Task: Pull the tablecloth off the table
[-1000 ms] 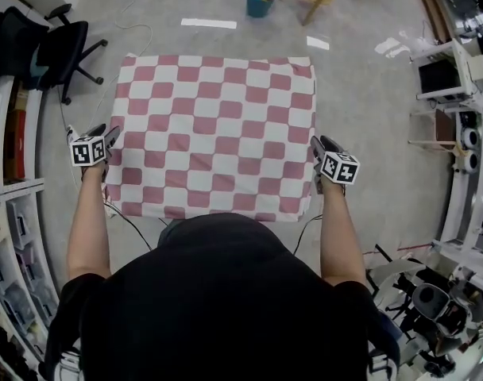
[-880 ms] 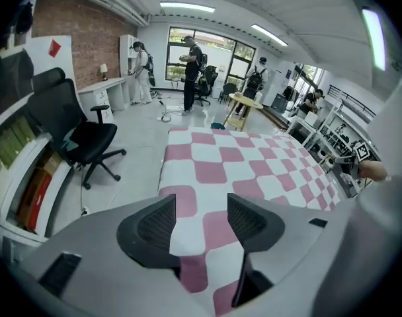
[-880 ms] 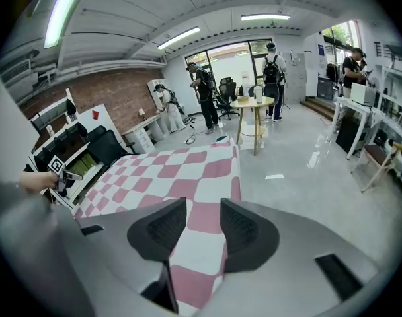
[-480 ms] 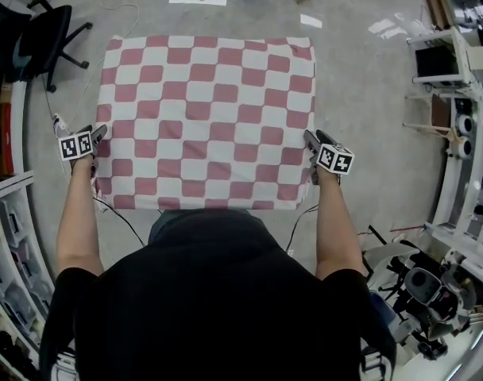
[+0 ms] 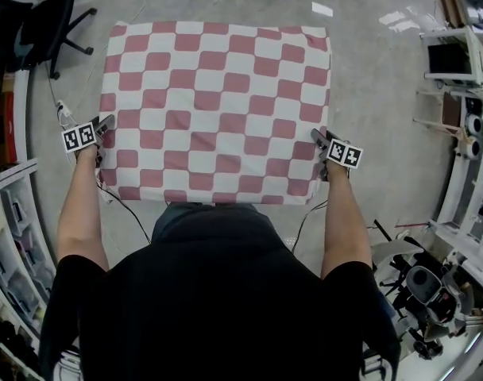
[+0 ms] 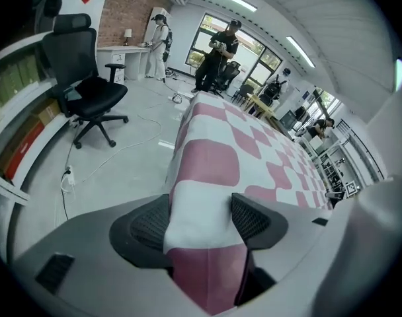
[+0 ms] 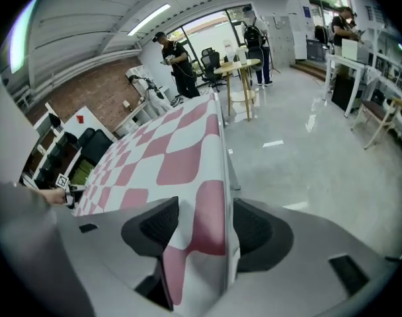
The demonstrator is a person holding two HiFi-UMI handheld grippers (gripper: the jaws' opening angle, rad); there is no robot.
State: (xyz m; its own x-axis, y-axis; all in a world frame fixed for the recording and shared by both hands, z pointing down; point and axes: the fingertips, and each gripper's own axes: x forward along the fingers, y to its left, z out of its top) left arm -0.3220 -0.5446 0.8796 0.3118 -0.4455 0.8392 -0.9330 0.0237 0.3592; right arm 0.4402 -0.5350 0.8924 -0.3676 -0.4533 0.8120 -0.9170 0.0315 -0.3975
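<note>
A pink-and-white checked tablecloth (image 5: 218, 109) covers the whole table and hangs over its edges. My left gripper (image 5: 98, 129) sits at the cloth's left edge near the front corner. Its jaws are opening, and the draped edge of the cloth (image 6: 207, 170) runs between the pads (image 6: 148, 223), filling the gap. My right gripper (image 5: 319, 140) sits at the right edge near the front corner, its jaws also opening. There the cloth (image 7: 181, 157) hangs between the pads, with a small gap to the right pad (image 7: 254, 228).
A black office chair (image 5: 43, 22) stands on the floor at the far left, also in the left gripper view (image 6: 88, 91). Shelves (image 5: 3, 213) line the left side and equipment racks (image 5: 464, 94) the right. Cables (image 5: 122, 213) trail under the table's front. People (image 7: 174, 58) stand far behind.
The head camera has shifted, so the table looks larger and closer. Both grippers have stayed at the cloth's side edges near the front corners.
</note>
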